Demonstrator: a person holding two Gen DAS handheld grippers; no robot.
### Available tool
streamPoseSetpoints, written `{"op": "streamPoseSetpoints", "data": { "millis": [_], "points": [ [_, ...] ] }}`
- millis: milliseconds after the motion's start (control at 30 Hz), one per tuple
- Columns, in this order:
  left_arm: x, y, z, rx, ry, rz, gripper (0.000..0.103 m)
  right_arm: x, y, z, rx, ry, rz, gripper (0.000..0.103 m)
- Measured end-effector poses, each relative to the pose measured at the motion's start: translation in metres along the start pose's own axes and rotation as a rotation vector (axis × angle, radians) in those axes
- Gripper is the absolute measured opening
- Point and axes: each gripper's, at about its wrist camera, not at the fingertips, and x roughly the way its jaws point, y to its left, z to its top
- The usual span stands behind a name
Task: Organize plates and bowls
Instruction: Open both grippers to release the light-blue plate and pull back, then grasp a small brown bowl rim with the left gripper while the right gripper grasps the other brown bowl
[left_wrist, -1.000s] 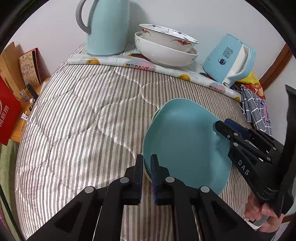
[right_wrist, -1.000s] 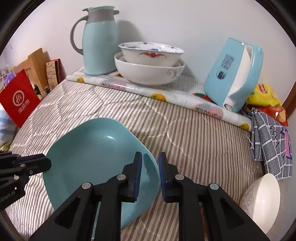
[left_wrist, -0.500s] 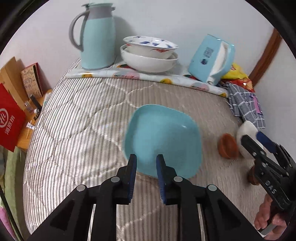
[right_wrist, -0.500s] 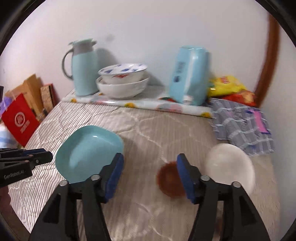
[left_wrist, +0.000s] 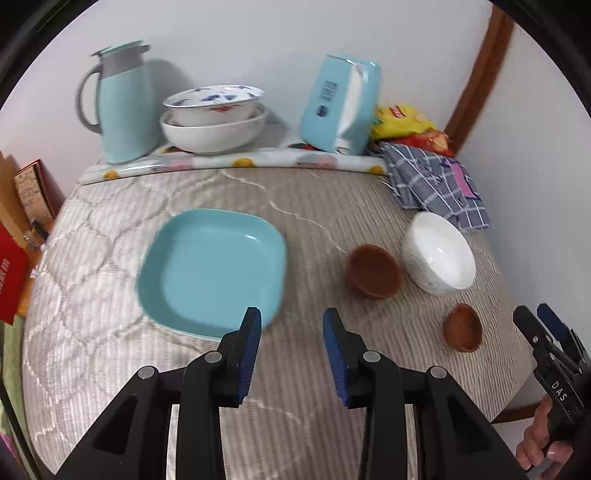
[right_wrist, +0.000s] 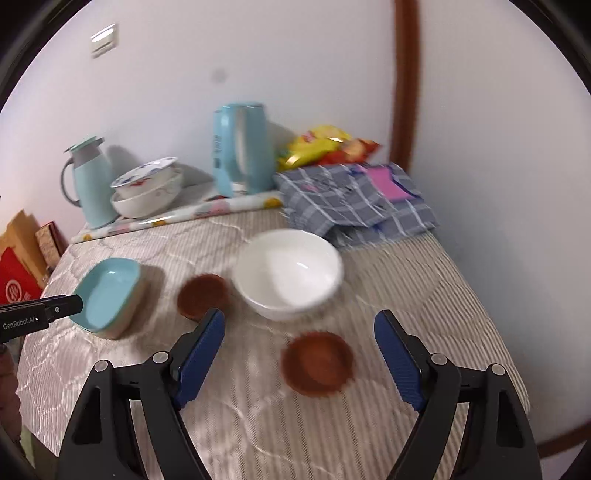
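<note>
Both grippers, left gripper (left_wrist: 291, 332) and right gripper (right_wrist: 299, 328), are opening empty above the striped quilt (left_wrist: 314, 406), a glossy square blue plate (left_wrist: 212, 267) just ahead of the left.

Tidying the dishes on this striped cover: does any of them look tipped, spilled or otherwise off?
Yes, one. The white bowl leans on its side in the left wrist view, its mouth facing sideways, beside the larger brown bowl. The teal plate lies flat. I see no spill or breakage.
</note>
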Motion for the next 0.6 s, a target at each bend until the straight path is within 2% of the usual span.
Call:
{"op": "streamPoseSetpoints", "data": {
  "millis": [133, 300, 600],
  "points": [
    [0.013, -0.022, -0.002, 0.007, 0.022, -0.048, 0.033, 0.002, -0.031, -0.013, 0.038, 0.024, -0.022, 0.082],
    [0.033, -0.039, 0.000, 0.011, 0.038, -0.057, 0.033, 0.015, -0.055, -0.028, 0.057, 0.060, -0.046, 0.082],
    [0.078, -0.054, 0.007, -0.023, 0.077, -0.083, 0.033, 0.053, -0.068, -0.045, 0.078, 0.143, -0.012, 0.080]
  ]
}}
